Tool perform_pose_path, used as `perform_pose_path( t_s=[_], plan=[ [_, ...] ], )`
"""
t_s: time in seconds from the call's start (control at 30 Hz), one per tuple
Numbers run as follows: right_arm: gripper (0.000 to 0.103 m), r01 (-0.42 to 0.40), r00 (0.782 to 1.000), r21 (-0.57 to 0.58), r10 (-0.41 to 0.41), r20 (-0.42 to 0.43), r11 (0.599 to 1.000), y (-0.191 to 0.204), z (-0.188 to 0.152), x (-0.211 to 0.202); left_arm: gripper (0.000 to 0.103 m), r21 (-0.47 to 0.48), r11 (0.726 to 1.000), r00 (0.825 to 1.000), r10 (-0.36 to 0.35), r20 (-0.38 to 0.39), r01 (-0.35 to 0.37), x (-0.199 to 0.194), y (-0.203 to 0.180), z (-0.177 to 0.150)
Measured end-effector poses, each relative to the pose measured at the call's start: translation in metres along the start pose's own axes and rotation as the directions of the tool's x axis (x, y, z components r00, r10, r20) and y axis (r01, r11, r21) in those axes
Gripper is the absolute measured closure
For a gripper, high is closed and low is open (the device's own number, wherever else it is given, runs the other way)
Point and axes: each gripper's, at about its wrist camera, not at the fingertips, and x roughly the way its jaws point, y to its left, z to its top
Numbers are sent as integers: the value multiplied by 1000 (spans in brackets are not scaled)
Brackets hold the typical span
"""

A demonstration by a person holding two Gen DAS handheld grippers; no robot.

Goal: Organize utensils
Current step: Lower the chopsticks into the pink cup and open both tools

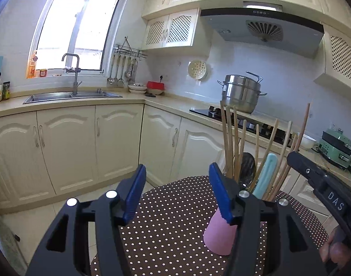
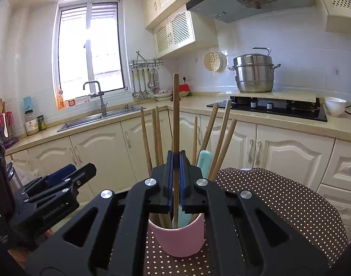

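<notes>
A pink cup (image 2: 179, 238) stands on a brown polka-dot table (image 2: 278, 197) and holds several wooden chopsticks (image 2: 157, 135) and a light-blue handled utensil (image 2: 204, 162). My right gripper (image 2: 175, 161) is shut on one wooden chopstick (image 2: 176, 105), held upright with its lower end in the cup. In the left wrist view the pink cup (image 1: 218, 237) sits just behind my right finger, with the chopsticks (image 1: 230, 138) rising from it. My left gripper (image 1: 176, 184) is open and empty, to the left of the cup. The right gripper (image 1: 322, 184) shows at right.
Cream cabinets and a counter run behind, with a sink (image 1: 69, 96), a black hob (image 2: 274, 108) and a steel steamer pot (image 2: 254, 73). A white bowl (image 2: 335, 105) sits by the hob. A rack of hanging ladles (image 2: 144, 85) is on the wall.
</notes>
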Motion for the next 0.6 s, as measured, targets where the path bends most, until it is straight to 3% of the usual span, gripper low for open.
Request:
perform_pose_path(
  t_s=[0.2,0.6],
  plan=[
    [98,-3,998,-12,2,-65,1000,2,-16,15,45,24,1000,1000,10,-2,-10,-3,-1,0],
    [97,8,997,29,-6,-72,1000,2,-17,11,43,47,999,1000,2,-3,-2,-20,1,-2]
  ],
)
